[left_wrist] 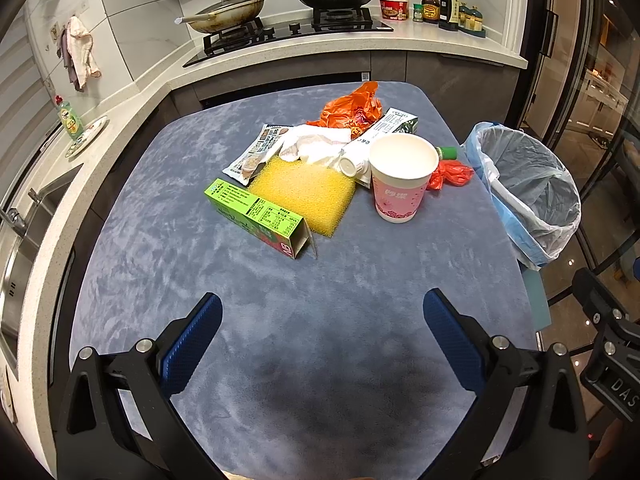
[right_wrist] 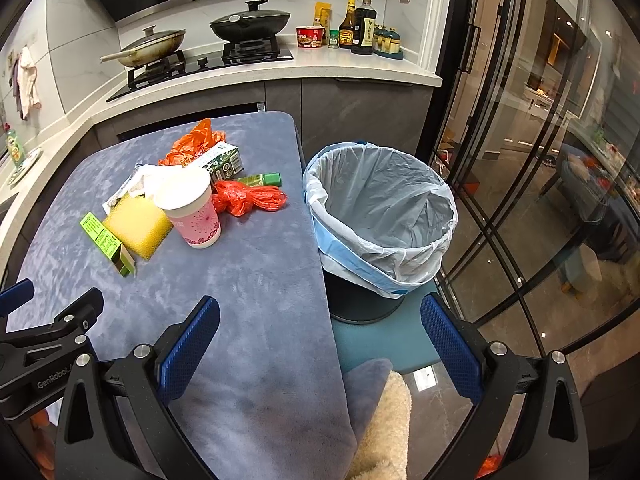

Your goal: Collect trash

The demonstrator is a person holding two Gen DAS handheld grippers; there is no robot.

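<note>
Your bench [left_wrist: 304,320] wears a matt, napped blue-grey cloth. The sponge [left_wrist: 304,188] is coarse, porous yellow foam. Paper cup [left_wrist: 400,184]: smooth, faint sheen. Green carton [left_wrist: 256,216]: glossy printed card. Bin liner [right_wrist: 380,208]: thin, crinkled, translucent plastic. Your claw pads [left_wrist: 192,344] show dimpled blue rubber on matt black plastic.

The scene is viewed from two fisheye cameras set above the near edge of the blue-grey tabletop [left_wrist: 280,320], each looking forward and down between its own wide-spread jaws toward the stove wall. The left view is centred over the tabletop; the right view is set over its right edge, nearer the lined trash bin [right_wrist: 380,216]. The paper cup [left_wrist: 400,178], the litter pile and the bin are shared.
</note>
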